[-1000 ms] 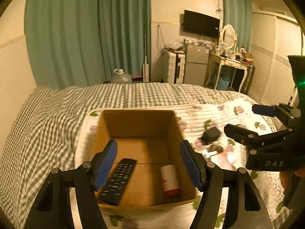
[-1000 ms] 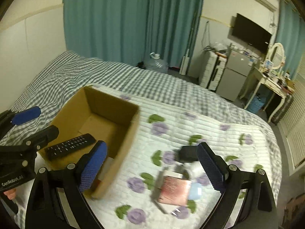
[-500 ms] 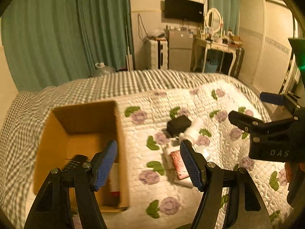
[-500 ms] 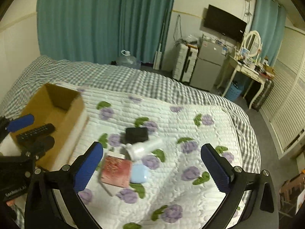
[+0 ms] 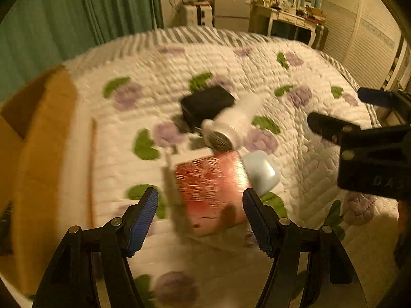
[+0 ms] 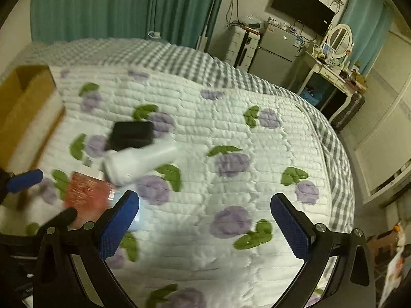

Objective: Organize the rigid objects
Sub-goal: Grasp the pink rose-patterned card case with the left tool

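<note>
left tool swung from cardboard box to blurred red packet.

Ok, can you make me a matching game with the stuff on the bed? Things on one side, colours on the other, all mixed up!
Things:
1. bottle
2. flat packet
3. small case
4. box

Colours:
A. brown
B. pale blue
C. white
D. red

Pairs: 1-C, 2-D, 3-B, 4-A

The left hand-held gripper is open, just in front of the flat packet.
</note>
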{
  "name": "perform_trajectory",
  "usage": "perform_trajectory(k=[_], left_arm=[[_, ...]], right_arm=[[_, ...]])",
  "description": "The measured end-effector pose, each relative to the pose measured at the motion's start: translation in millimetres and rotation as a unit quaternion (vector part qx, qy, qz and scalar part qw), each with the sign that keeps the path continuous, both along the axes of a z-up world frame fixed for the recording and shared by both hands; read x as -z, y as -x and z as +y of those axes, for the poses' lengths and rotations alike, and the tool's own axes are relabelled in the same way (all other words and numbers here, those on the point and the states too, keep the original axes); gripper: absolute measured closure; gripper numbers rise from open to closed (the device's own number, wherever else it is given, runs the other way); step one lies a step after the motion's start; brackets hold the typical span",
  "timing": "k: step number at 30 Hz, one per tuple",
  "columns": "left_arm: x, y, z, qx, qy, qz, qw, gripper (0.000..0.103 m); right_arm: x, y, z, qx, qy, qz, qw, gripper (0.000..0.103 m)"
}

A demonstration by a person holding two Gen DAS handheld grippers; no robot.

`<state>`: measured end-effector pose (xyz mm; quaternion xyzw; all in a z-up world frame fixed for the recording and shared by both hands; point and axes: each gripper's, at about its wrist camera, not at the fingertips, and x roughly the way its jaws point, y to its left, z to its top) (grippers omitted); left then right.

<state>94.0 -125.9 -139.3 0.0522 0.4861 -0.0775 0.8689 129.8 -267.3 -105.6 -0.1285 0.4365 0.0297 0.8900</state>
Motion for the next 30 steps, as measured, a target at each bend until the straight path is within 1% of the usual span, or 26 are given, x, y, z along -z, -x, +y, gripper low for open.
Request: perform_trajectory(k=[3,5,7,9,12,15,18,19,20,25,30], left_arm=[[10,-6,-9,0.000,0.001,0.011,0.9999,0.032],[14,-11,-11,-0.007,0.004,0.010,0.9999,0.030],[17,-14,-14,-0.013,-0.001,0.010,0.9999,0.028],[20,-17,-17,-0.024,-0.018,0.009,0.9995,0.027],[21,-17,-18,-0.033,-0.025,0.003,0.9991,0.026],[22,-17,-16,-0.019,-0.026,-0.003,0.9995,0.026],[23,-12,-14,0.004,-0.031,-0.002,0.9995,0.029],[24,-8,-12,0.007,-0.030,-0.002,0.9995,0.034],[24,-6,-12,0.010,-0.033,-0.003,0.9994,0.034],[19,1,2,0.000,-0.025,-0.004,0.9997,0.035],[4,6,14,-0.012,-0.033,-0.030,0.9989,0.035]], right_arm=[[1,-4,-9,0.013,-0.014,0.003,1.000,0.000],[2,-6,-10,0.017,-0.012,0.004,1.000,0.000],[3,-6,-10,0.019,-0.008,0.004,1.000,0.000],[4,-6,-11,0.019,-0.007,0.007,1.000,0.000],[5,-6,-11,0.022,-0.005,0.007,1.000,0.000],[6,-6,-12,0.025,-0.002,0.008,1.000,0.000],[8,-5,-11,0.023,-0.003,0.011,1.000,0.000],[9,-5,-10,0.021,-0.004,0.012,1.000,0.000],[9,-5,-9,0.017,-0.007,0.013,1.000,0.000],[13,-1,1,-0.015,-0.021,0.020,0.999,0.000],[22,-2,14,-0.049,-0.040,0.043,0.997,0.000]])
